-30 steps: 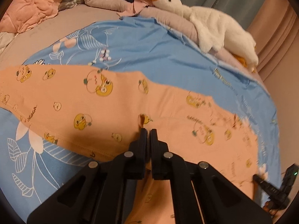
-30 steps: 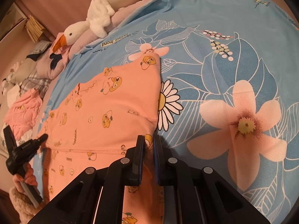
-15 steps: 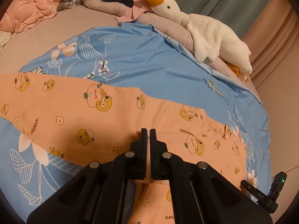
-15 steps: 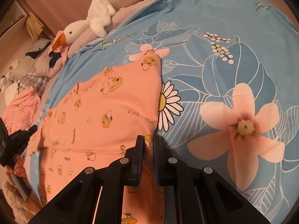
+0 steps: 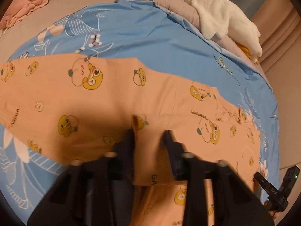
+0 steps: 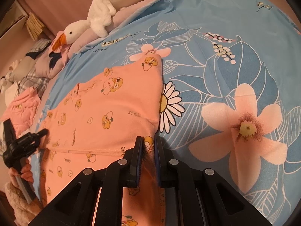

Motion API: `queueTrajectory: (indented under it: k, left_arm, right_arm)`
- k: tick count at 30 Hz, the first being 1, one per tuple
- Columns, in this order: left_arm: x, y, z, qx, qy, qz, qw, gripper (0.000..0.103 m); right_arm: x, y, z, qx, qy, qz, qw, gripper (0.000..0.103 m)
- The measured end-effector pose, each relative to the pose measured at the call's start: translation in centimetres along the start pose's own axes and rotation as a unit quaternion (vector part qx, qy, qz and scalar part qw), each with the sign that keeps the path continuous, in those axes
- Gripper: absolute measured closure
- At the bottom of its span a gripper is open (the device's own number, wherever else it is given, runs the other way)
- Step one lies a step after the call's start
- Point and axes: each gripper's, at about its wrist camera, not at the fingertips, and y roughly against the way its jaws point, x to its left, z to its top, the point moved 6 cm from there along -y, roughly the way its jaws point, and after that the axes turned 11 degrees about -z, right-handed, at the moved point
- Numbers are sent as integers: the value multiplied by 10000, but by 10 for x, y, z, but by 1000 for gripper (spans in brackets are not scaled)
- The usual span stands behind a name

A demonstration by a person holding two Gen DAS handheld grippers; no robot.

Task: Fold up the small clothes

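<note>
The left tongs (image 5: 149,131) are opening: their jaws stand apart with a folded edge of the orange garment (image 5: 112,98) lying between them, and the pads do not press on it. The frame is blurred there. The right tongs (image 6: 148,145) are clamped on a pinch of the same orange garment at its corner, beside the white daisy printed on the blue floral sheet (image 6: 225,75).

The orange garment, printed with yellow cartoon faces and small lettering, lies spread flat on the blue floral sheet, with one part doubled over near both tongs. In the right wrist view a hand (image 6: 24,173) at the garment's far left edge holds the handle of the left tongs; its wrist wears a fluffy sleeve (image 6: 17,203).

Beyond the garment the blue floral sheet runs on across the bed. Past the sheet's far edge a white plush goose (image 6: 94,20) lies on a mauve quilt (image 5: 169,1). Beside the goose's head sits a heap of other clothes, among them a pink garment (image 6: 22,109) and a checked cloth (image 6: 32,81)
</note>
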Motion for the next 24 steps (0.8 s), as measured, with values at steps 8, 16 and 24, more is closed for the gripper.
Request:
queueTrajectory:
  k: [8,16,24]
  left_arm:
    - [-30,25,12,-686,-593,145,9958,99]
    - [-40,26,25,-706,-992,204,9923,99]
    - [-8,1,10,-165,-617,467,9969,97]
  right_arm:
    - [1,0,-1,-3,4,-6,10000,94]
    - [2,0,-1,-2,32,-22,10000,94]
    - [3,0,-2,5,36,-27,10000,94]
